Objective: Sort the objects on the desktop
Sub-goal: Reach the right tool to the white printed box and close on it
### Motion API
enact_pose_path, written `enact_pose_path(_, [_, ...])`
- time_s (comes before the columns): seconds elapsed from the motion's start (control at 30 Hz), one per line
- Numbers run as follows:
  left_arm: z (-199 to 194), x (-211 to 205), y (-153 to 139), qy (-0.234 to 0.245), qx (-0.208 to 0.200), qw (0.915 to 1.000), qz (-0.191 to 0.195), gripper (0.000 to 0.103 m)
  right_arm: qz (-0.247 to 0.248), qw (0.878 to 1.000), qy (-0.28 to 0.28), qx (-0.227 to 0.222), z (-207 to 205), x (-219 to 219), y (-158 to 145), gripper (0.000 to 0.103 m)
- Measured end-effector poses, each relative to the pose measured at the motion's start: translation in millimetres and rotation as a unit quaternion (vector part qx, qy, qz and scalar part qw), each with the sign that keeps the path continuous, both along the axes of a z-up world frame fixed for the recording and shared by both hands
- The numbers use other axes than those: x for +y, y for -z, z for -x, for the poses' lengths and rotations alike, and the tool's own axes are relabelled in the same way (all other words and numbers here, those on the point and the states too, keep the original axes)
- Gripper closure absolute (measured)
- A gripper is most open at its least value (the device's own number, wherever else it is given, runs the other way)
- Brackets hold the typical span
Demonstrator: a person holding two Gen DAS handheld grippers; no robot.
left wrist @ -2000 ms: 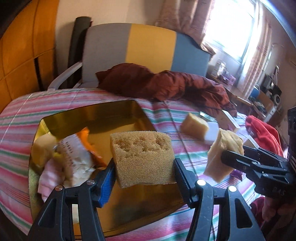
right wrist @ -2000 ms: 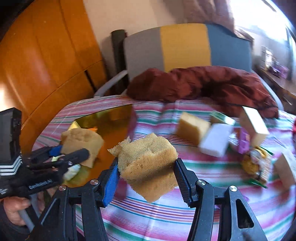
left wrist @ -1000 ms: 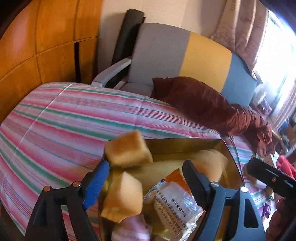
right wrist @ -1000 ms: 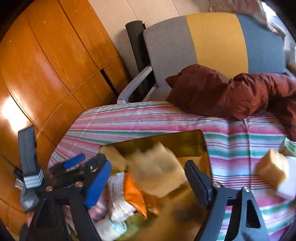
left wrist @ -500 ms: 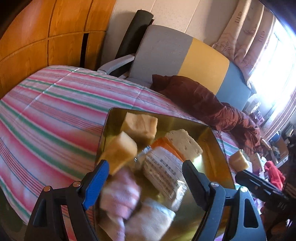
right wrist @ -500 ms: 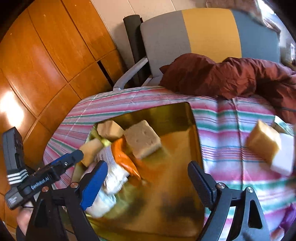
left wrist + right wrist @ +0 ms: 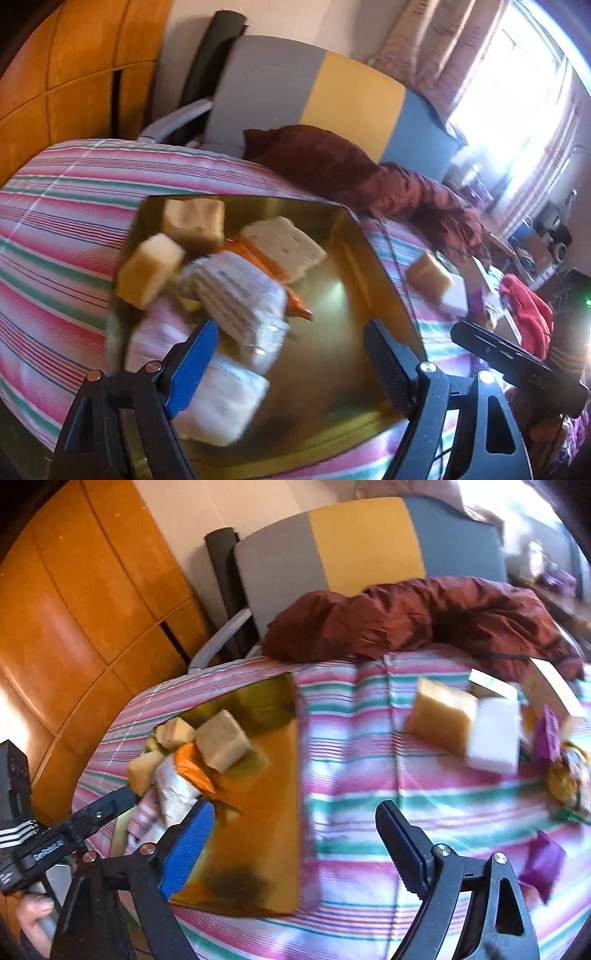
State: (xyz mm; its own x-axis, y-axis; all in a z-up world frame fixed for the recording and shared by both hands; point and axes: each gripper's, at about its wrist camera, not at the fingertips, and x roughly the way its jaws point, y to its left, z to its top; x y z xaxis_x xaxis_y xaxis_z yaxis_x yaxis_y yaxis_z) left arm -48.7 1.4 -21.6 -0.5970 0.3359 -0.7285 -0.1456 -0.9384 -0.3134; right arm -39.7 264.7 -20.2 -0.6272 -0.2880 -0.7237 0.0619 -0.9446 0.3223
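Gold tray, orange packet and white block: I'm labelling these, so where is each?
Gold tray (image 7: 258,849), right wrist view, bare floor.
Orange packet (image 7: 192,771), right wrist view, middle.
White block (image 7: 495,738), right wrist view, front face.

In tray (image 7: 354,236): three sponges (image 7: 194,218), (image 7: 149,269), (image 7: 284,243); one white packet (image 7: 236,295); one orange packet (image 7: 190,766). On cloth (image 7: 351,775): one sponge (image 7: 441,710), one white block (image 7: 495,734), two purple wrappers (image 7: 545,860), (image 7: 550,736).
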Motion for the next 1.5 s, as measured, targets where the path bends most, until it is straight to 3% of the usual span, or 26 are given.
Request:
enact_pose_path(0.23, [-4,32,-6,0.041,-0.002,0.9992,0.003,0.021,-0.005,0.999,0.050,-0.014,-22,53,8,0.013])
enact_pose_path(0.47, [-6,68,-4,0.082,-0.010,0.9965,0.016,0.021,-0.018,0.992,0.124,-0.024,-42,132,7,0.013])
enact_pose_path(0.9, [-4,130,-6,0.153,-0.015,0.9875,0.037,0.021,-0.104,0.964,0.240,-0.045,-65,284,1,0.013])
enact_pose_path(1.2, [5,171,-5,0.191,-0.022,0.9805,0.042,0.021,-0.186,0.956,0.211,-0.078,-40,335,16,0.010])
enact_pose_path(1.5, [19,205,-2,0.217,-0.030,0.9744,0.050,0.021,-0.201,0.955,0.197,-0.097,-23,346,41,0.007])
